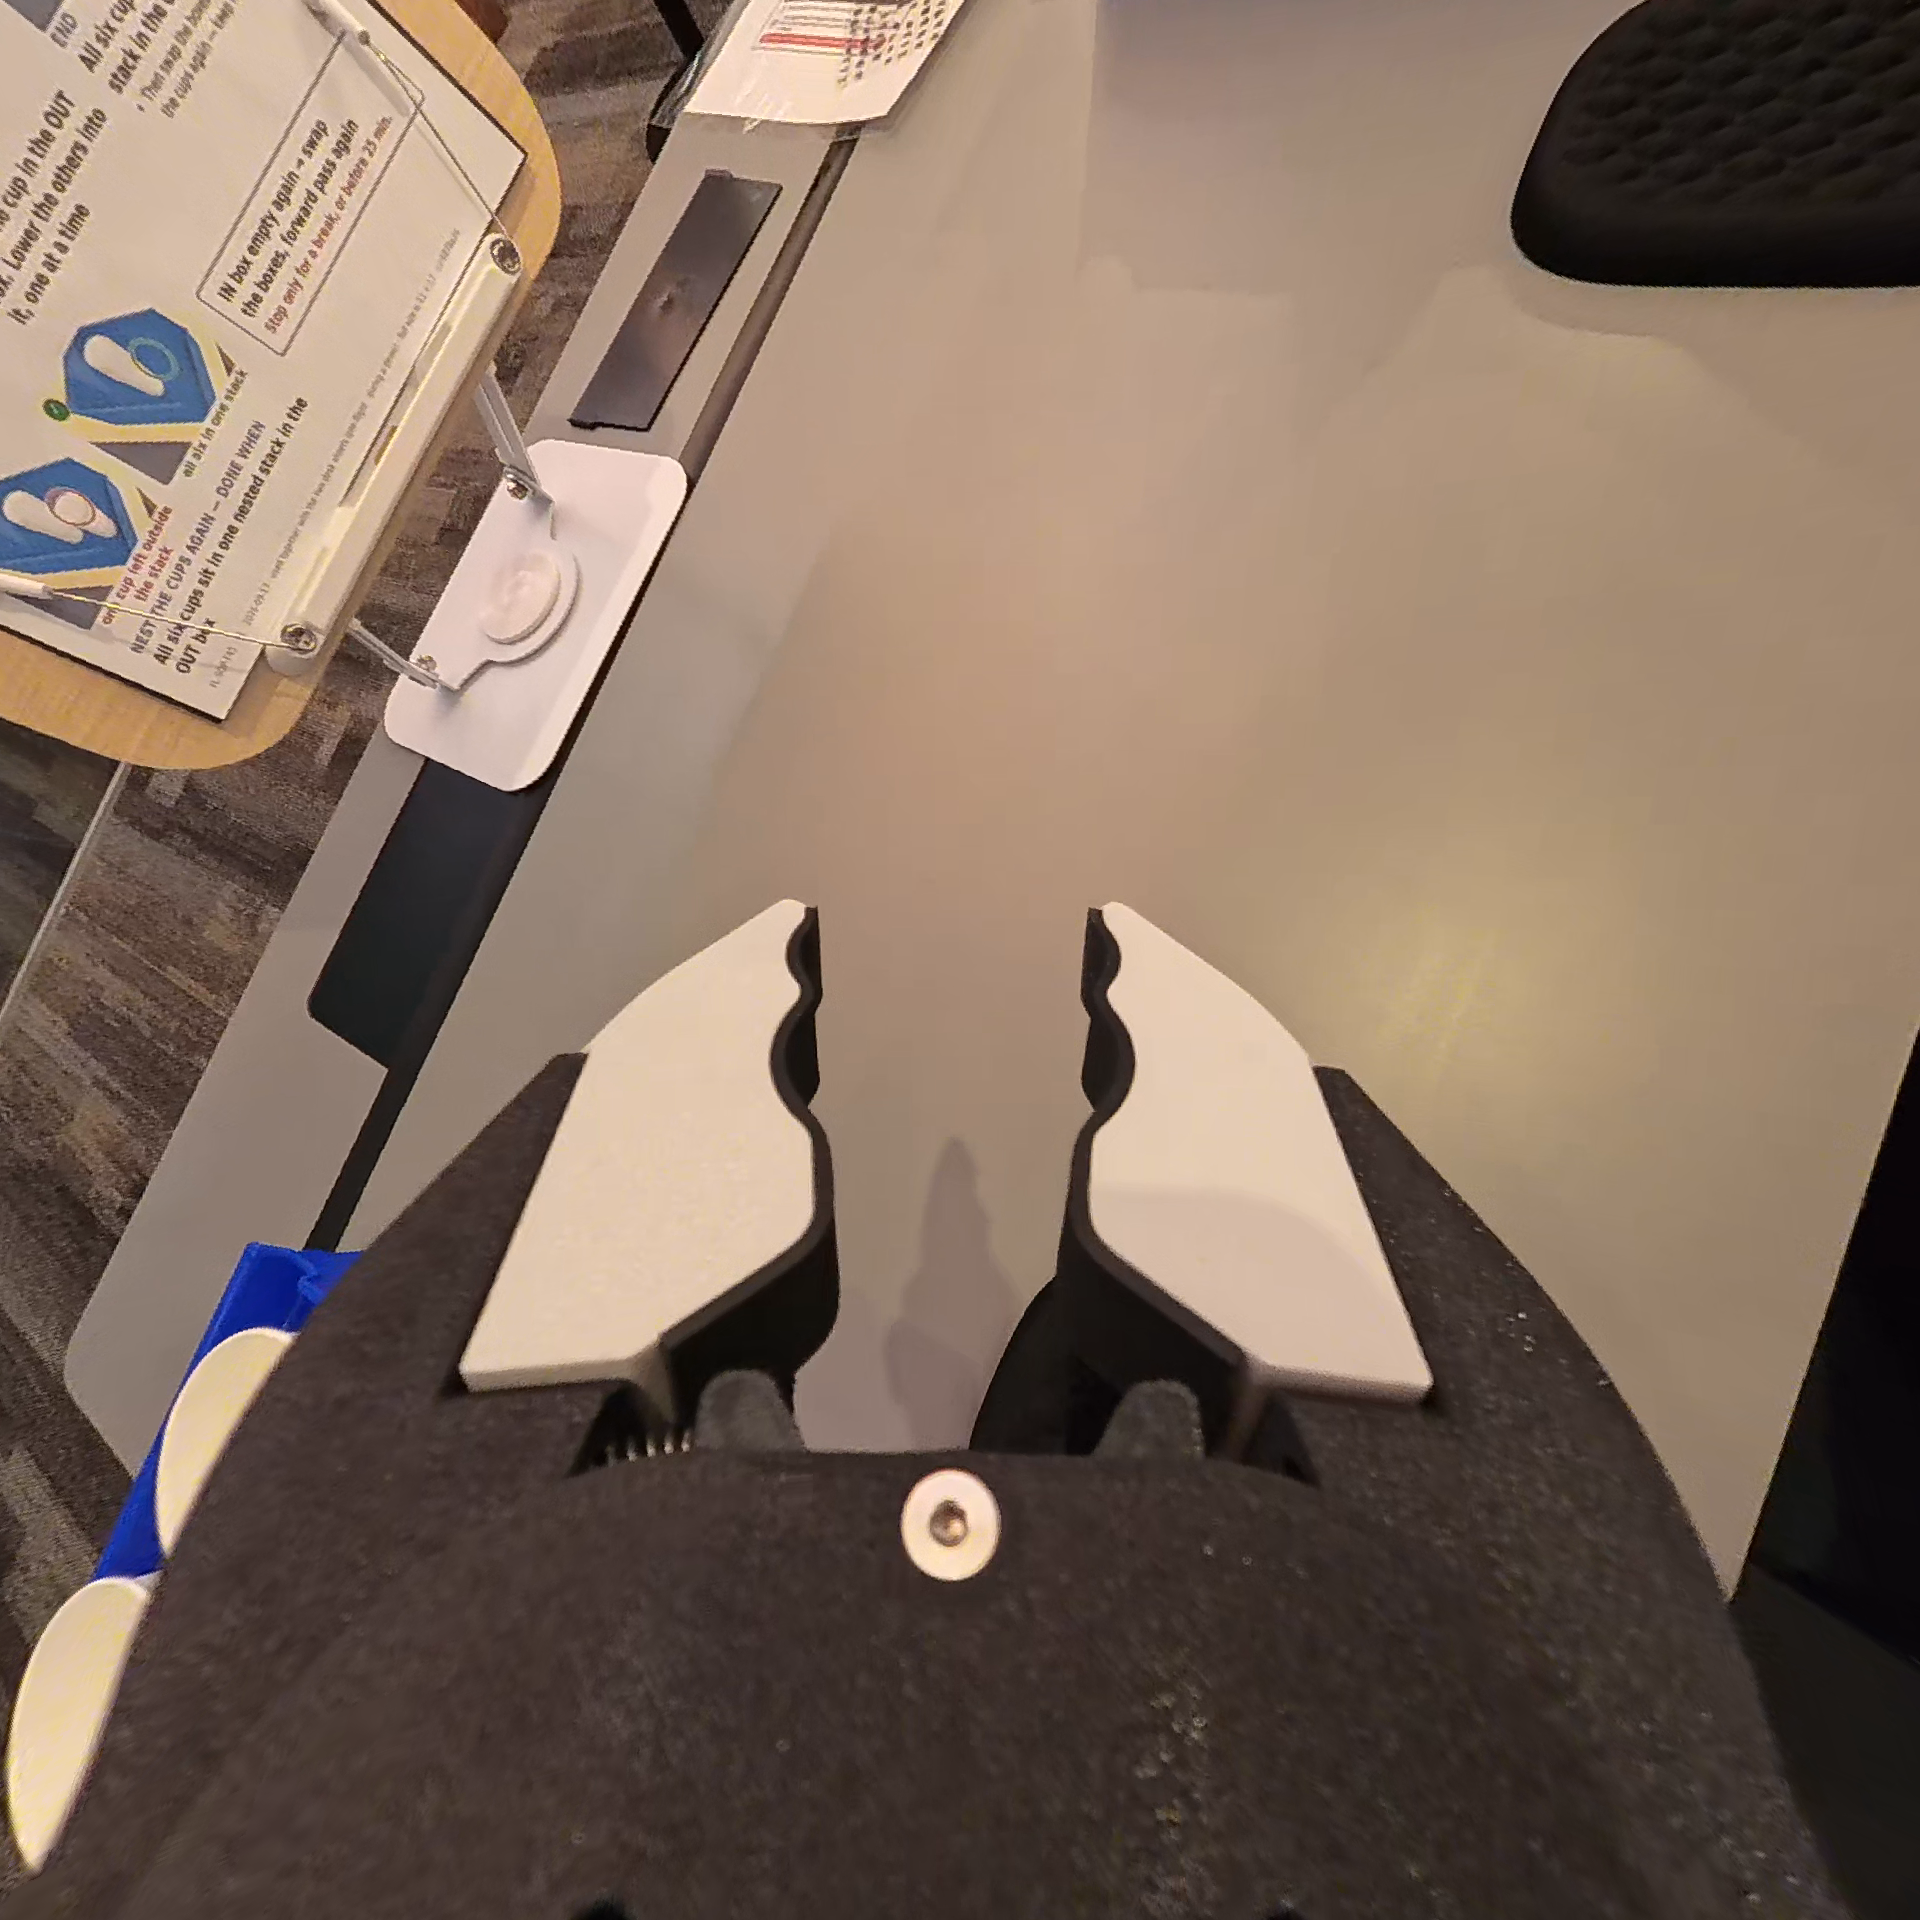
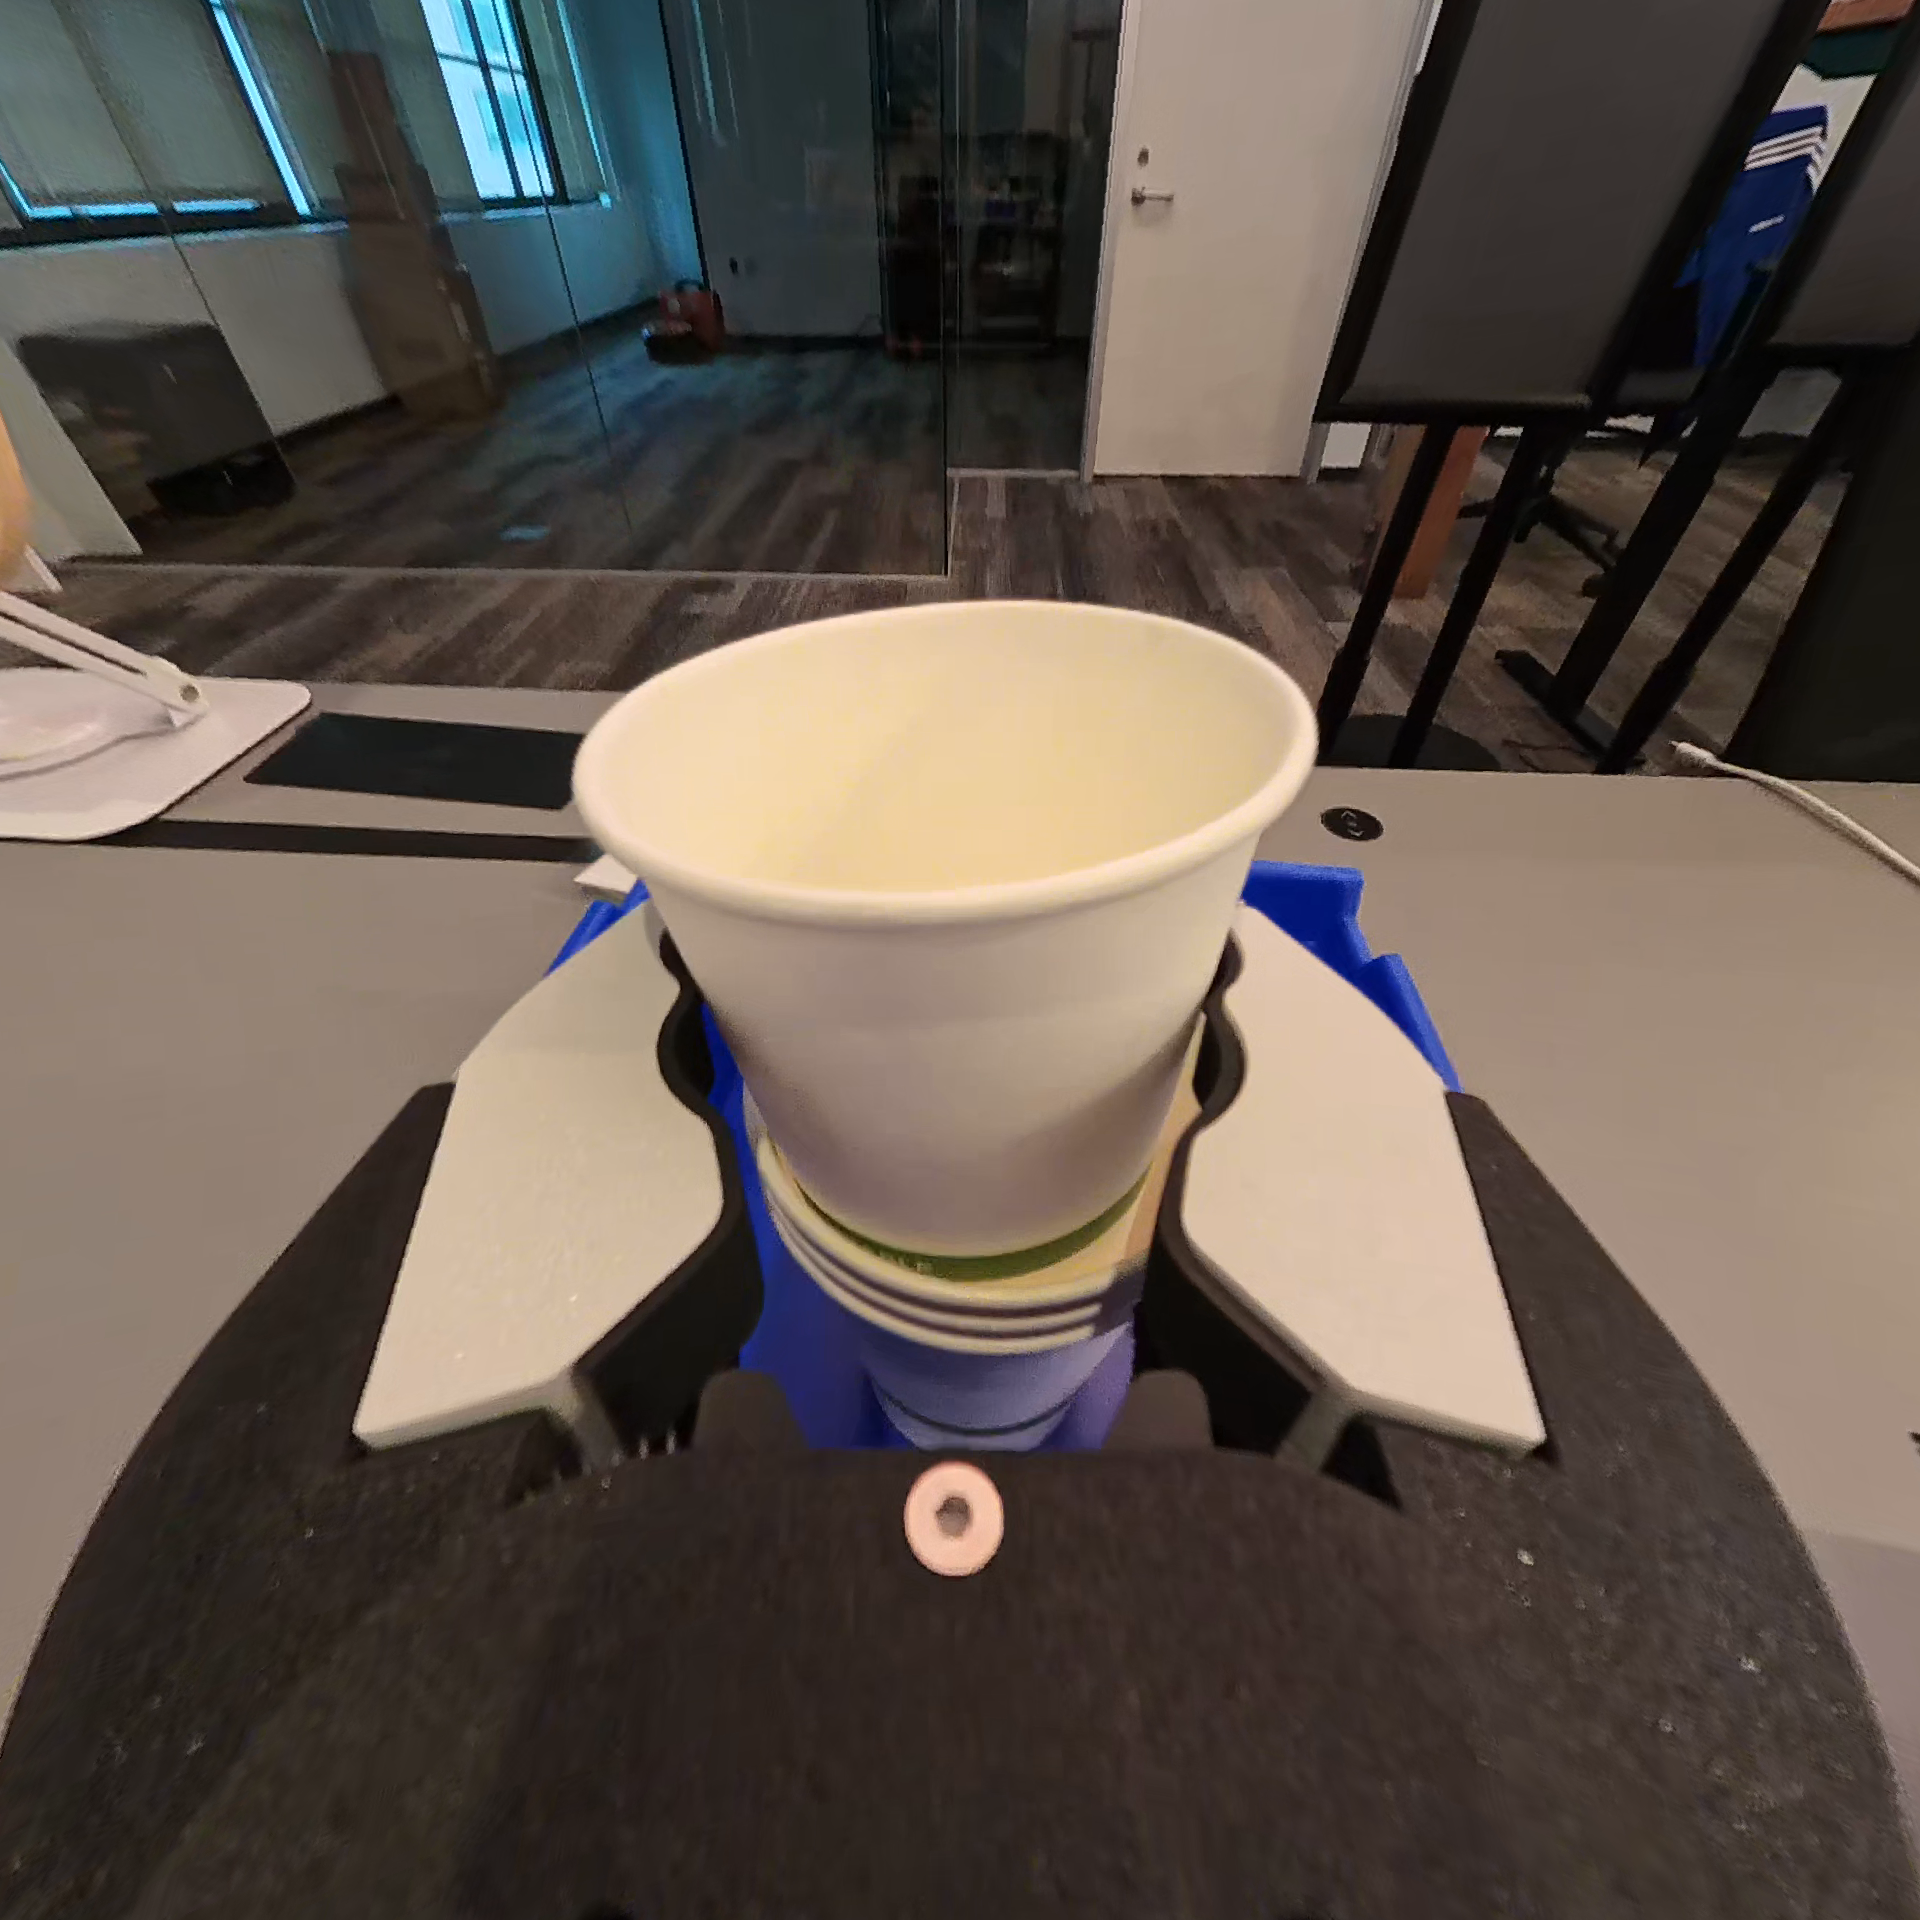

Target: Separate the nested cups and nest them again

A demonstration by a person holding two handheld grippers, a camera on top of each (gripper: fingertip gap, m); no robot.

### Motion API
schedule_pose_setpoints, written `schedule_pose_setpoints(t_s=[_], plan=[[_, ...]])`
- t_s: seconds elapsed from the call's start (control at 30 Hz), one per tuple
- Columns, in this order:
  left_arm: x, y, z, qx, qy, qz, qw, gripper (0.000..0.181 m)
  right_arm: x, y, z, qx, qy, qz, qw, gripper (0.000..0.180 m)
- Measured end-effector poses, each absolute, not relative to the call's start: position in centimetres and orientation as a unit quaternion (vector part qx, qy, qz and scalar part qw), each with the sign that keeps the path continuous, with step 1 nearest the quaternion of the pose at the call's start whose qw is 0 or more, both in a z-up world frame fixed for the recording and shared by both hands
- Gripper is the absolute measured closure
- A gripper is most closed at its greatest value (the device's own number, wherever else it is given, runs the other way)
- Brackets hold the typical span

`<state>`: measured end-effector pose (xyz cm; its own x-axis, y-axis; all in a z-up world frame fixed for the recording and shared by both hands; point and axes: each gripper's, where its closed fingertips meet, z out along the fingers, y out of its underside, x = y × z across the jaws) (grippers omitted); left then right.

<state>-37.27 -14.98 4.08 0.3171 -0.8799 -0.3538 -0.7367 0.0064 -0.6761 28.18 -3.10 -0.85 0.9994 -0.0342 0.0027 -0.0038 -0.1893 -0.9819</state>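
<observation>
Stack (image 2: 935,1309) base hidden; right fingers (image 2: 582,1164) grip white cup (image 2: 935,935); left fingers (image 1: 675,1143) parted, empty.

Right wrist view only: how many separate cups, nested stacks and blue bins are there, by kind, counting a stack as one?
Plain white paper cup, held in the right gripper: 1
Nested stack of striped paper cups: 1 (cups inside cannot be counted)
Blue plastic bin: 1
Total: 3

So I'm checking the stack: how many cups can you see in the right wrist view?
At least 4: a white cup held in the right gripper, sitting in a green-banded cup, then striped rims of about two more. Others may be hidden below.
</observation>
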Motion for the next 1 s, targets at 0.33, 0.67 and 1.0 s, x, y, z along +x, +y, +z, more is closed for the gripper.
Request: schedule_pose_setpoints(t_s=[0.33,0.67,1.0], plan=[[-37.7,-14.6,3.4,-0.706,0.582,-0.073,0.397,0.133,28.4,-4.1,-1.8,-0.815,-0.004,-0.038,0.578,0.081],[-44.9,-10.3,4.1,-0.751,0.515,-0.024,0.413,0.132,27.7,-6.8,4.7,-0.771,-0.030,-0.034,0.635,0.070],[-58.5,-0.1,-0.5,-0.796,0.519,0.137,0.279,0.134,18.4,-7.6,9.7,-0.732,-0.142,0.020,0.666,0.074]])
